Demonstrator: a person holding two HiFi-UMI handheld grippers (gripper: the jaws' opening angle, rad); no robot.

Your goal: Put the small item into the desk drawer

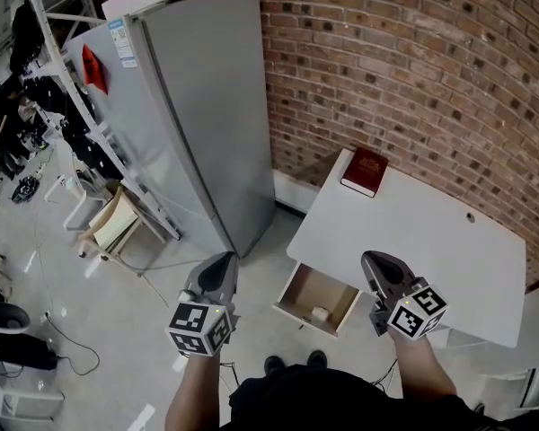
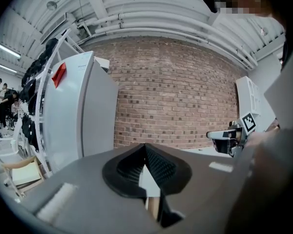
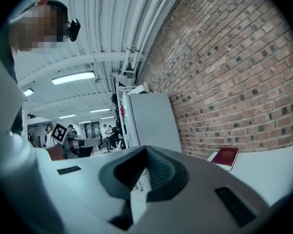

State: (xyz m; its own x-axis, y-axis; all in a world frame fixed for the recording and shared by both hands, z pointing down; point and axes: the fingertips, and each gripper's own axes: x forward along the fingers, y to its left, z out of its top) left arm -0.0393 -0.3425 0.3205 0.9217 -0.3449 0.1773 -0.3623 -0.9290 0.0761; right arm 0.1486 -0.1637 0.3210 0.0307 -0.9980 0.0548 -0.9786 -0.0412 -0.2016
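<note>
The white desk point(image 1: 431, 241) stands against the brick wall, and its drawer point(image 1: 298, 287) is pulled open at the desk's front left. A small white item point(image 1: 320, 313) lies inside the drawer. My left gripper point(image 1: 223, 260) is held up left of the drawer, over the floor; its jaws point(image 2: 145, 146) meet at the tips with nothing between them. My right gripper point(image 1: 377, 259) hovers over the desk's front edge, right of the drawer. Its jaws point(image 3: 146, 148) are also shut and empty. Each gripper shows in the other's view, raised and pointing level.
A red book point(image 1: 365, 171) lies at the desk's far left corner. A tall grey refrigerator point(image 1: 207, 106) stands left of the desk. Cardboard point(image 1: 115, 223), a metal rack point(image 1: 90, 142) and people at the far left fill the floor beyond. The person's shoes point(image 1: 292, 364) are below the drawer.
</note>
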